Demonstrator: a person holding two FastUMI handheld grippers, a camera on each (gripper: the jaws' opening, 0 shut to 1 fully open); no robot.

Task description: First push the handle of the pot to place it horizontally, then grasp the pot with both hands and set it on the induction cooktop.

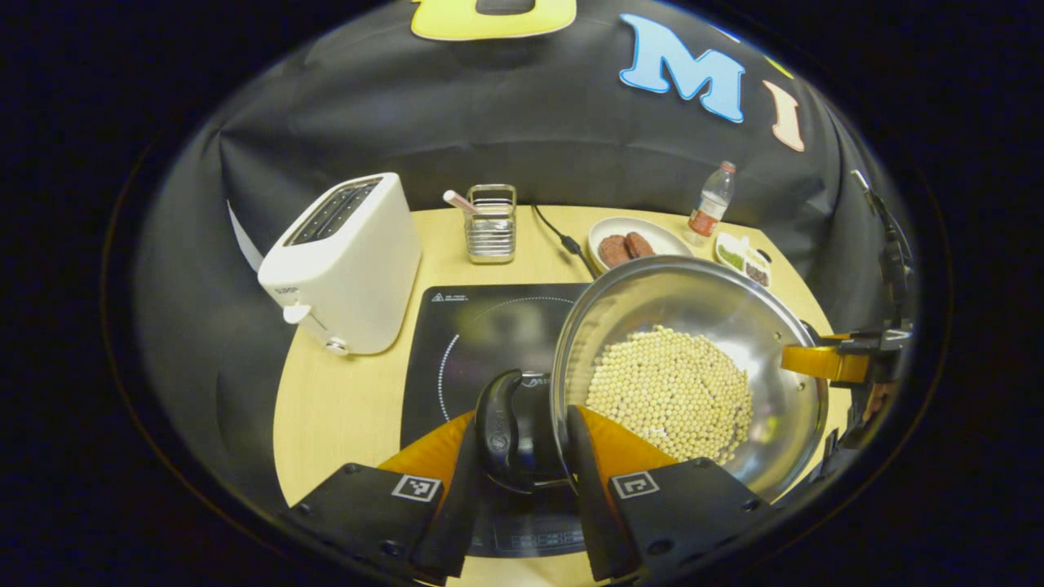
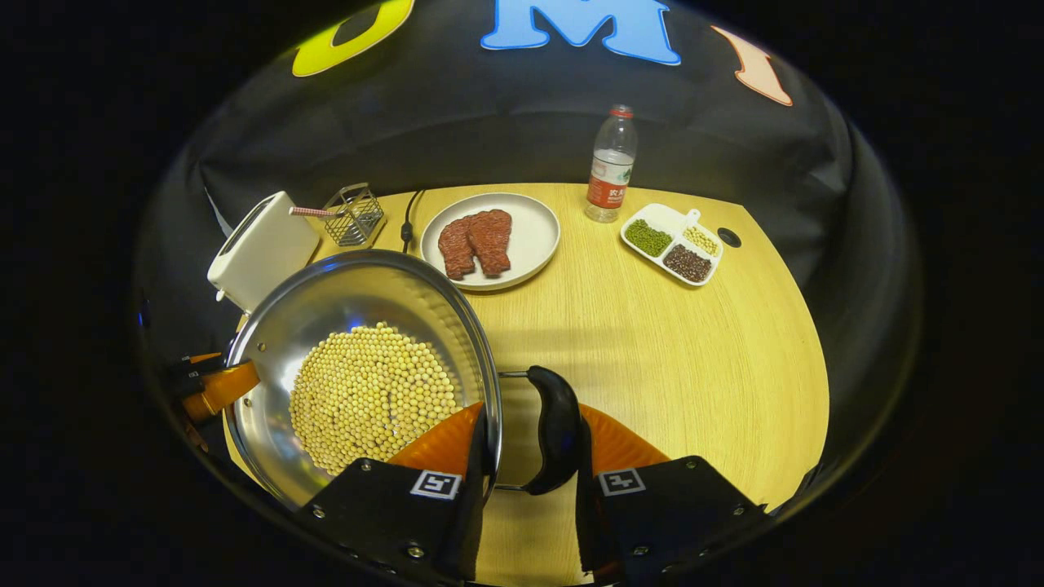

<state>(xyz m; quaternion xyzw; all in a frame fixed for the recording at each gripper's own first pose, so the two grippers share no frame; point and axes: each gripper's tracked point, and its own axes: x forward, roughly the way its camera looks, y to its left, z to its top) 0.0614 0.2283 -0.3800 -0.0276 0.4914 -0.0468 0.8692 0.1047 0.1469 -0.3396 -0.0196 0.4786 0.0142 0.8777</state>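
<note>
Left gripper (image 1: 522,444) and right gripper (image 2: 530,444) — each clenched on a handle (image 1: 499,424) of the pot (image 1: 693,359). Pot held partly over the cooktop (image 1: 477,334) — carrying step; next, shift left, lower flat.

Pot (image 1: 693,326) handle (image 1: 499,424) in tool (image 1: 526,456)

No legible text; only a warning-triangle sign on the induction cooktop (image 1: 481,342).
</note>
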